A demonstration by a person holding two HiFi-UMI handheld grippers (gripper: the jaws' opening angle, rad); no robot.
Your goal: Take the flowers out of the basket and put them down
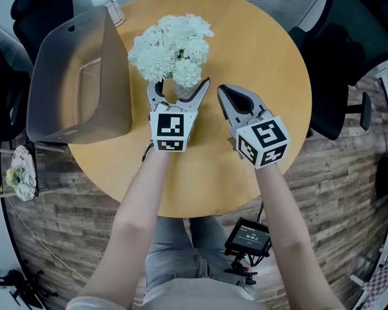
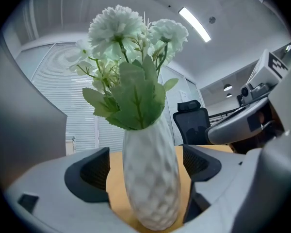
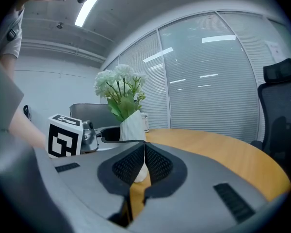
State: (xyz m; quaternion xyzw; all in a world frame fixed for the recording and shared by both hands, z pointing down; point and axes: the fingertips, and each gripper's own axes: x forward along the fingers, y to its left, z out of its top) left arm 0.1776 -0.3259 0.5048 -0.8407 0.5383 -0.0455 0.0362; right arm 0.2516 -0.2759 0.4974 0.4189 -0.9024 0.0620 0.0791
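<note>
Nearest, the right hand-held gripper is closed on nothing, the left hand-held gripper has its jaws apart either side of the white vase, whose flowers stand on the table beside the basket, so withdrawing straight and level should avoid tipping it.

From the head view the flowers cover most of the vase, and where it meets the counter is hidden. The body of the left gripper masks the vase's foot. The closed jaws of the right gripper mask its lower half. The jar sits partly behind the basket.
</note>
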